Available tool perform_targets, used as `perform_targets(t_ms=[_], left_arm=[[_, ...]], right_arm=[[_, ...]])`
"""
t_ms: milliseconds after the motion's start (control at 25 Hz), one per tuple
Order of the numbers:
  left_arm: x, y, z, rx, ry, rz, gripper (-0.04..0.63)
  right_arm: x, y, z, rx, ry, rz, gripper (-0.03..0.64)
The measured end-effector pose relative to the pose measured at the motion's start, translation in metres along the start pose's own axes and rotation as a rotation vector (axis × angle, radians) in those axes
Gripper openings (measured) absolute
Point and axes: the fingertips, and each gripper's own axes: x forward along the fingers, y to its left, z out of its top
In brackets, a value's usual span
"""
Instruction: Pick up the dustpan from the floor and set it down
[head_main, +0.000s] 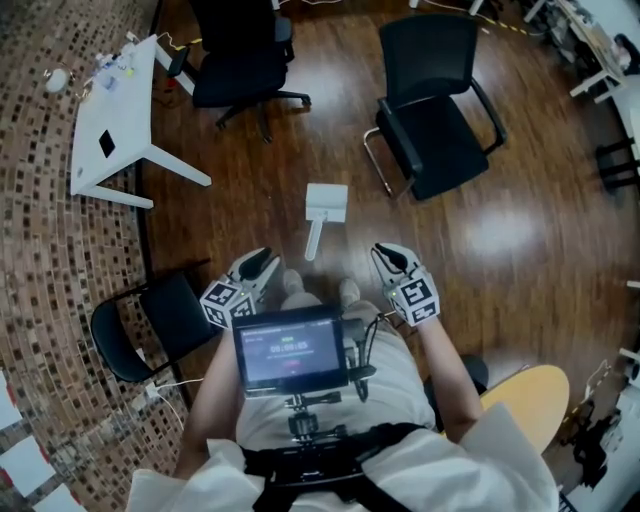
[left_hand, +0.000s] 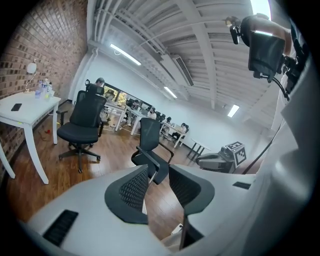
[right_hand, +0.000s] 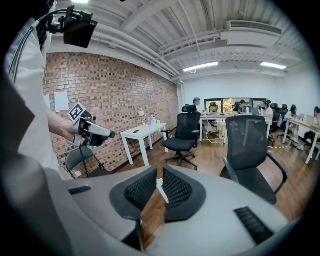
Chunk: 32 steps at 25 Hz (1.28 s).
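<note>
Head view, dustpan: a white plastic dustpan (head_main: 326, 203) lies flat on the dark polished wooden floor (head_main: 520, 230). Its pan end faces away from the person and its straight handle points back towards the person's shoes (head_main: 292, 285). Nothing touches it.
Right gripper view, dustpan: a sliver of the white handle shows on the floor just past the jaw tips.
Jaws of the left gripper (head_main: 264, 260): they stand partly apart, with only floor and a chair seen through the gap and nothing gripped. The gripper hangs above the floor, left of the handle's near end and clear of it.
Jaws of the right gripper (head_main: 386, 254): they are drawn together at the tips and hold nothing. The gripper is right of the handle, apart from it.
Between the grippers: a dark tablet screen (head_main: 290, 350) sits on the person's chest rig.
Beyond the dustpan: a black chair on a chrome sled frame (head_main: 435, 110) stands to the right. A black swivel office chair on castors (head_main: 240, 55) stands to the left.
Left side: a small white surface on splayed legs (head_main: 115, 120) stands by the brick wall (head_main: 40, 250), with a dark phone (head_main: 106, 143) on it.
Nearer along the wall: a black folding chair (head_main: 150, 325).
</note>
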Motion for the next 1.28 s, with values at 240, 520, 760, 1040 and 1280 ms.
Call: perform_targets(t_ms=[240,520,760,1040,1280], left_arm=[[-0.001,0.016,0.009,0.017,0.031,-0.05,0.132],[-0.003,0.023,0.008,-0.012,0.047,-0.131,0.132],[-0.002,0.027,0.013,-0.015,0.058,-0.21,0.132],[0.001,0.038,0.014,-0.004,0.074,-0.279,0.132],[-0.004,0.042,0.011,0.014,0.099,-0.337,0.132]], right_arm=[[0.013,0.01,0.009,0.007,0.004,-0.043,0.048],[0.019,0.025,0.007,0.035,0.015,-0.089,0.047],[0.024,0.035,0.009,0.054,0.022,-0.151,0.047],[0.029,0.041,0.015,0.07,0.016,-0.223,0.048],[0.034,0.045,0.011,0.073,0.026,-0.266,0.048]])
